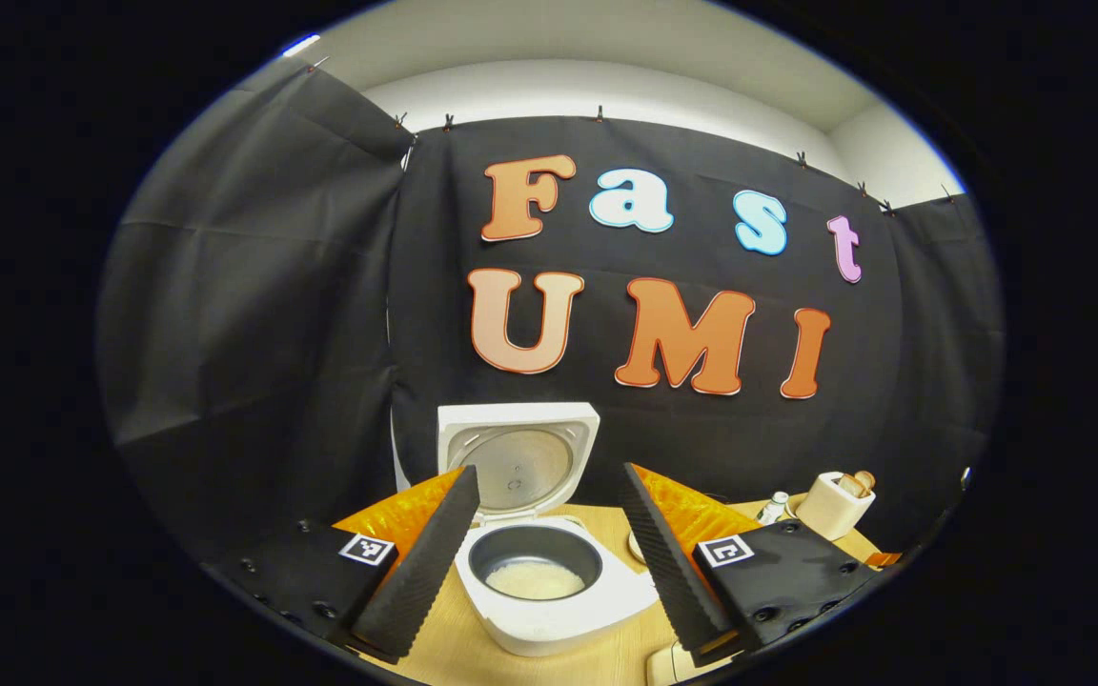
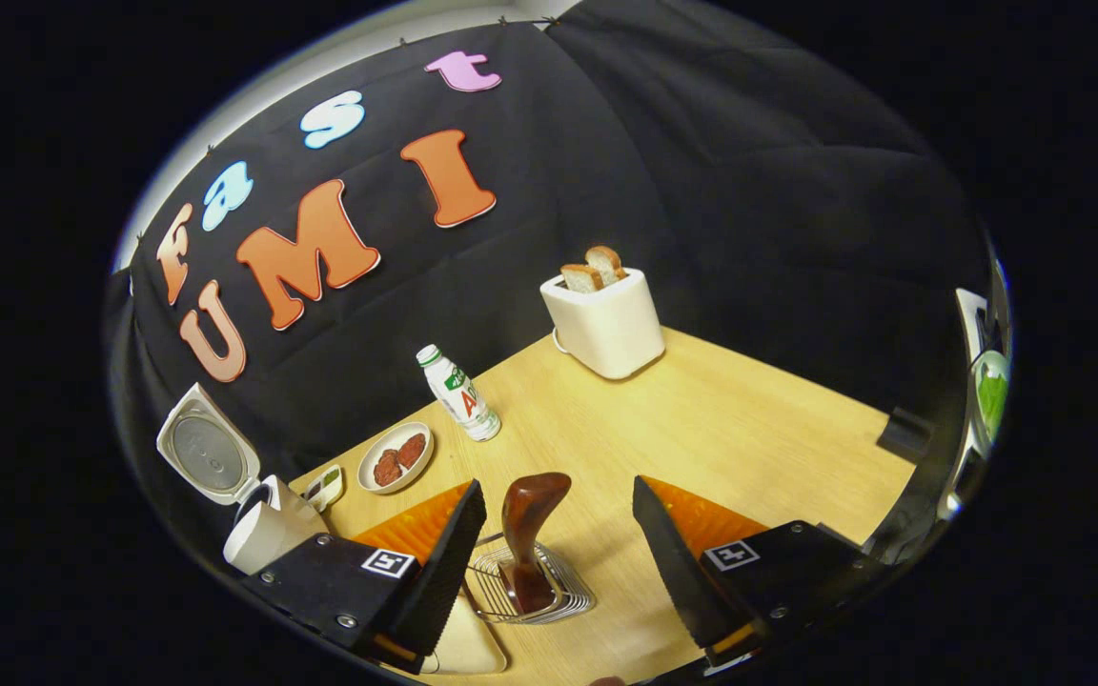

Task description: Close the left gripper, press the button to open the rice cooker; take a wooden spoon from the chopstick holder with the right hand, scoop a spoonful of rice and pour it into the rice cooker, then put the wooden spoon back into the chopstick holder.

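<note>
even, moderately bright light falls from above. the pale wooden tabletop (image 2: 701, 429) is well lit, with soft short shadows beside the white toaster (image 2: 606, 324). the black cloth wall (image 1: 254, 314) stays dim. strong fisheye bending curves the edges, where detail smears; the centres are sharp.

Table (image 2: 749, 419): light wood, set against the black cloth.
Rice cooker (image 1: 549, 595): stood on the table, lid raised.
Toaster (image 2: 603, 324): placed at the far edge.
Bottle (image 2: 458, 393): stood upright beside a plate (image 2: 396, 457).
Wire holder (image 2: 525, 581): set near the front, spoon (image 2: 530, 534) kept inside.
</note>
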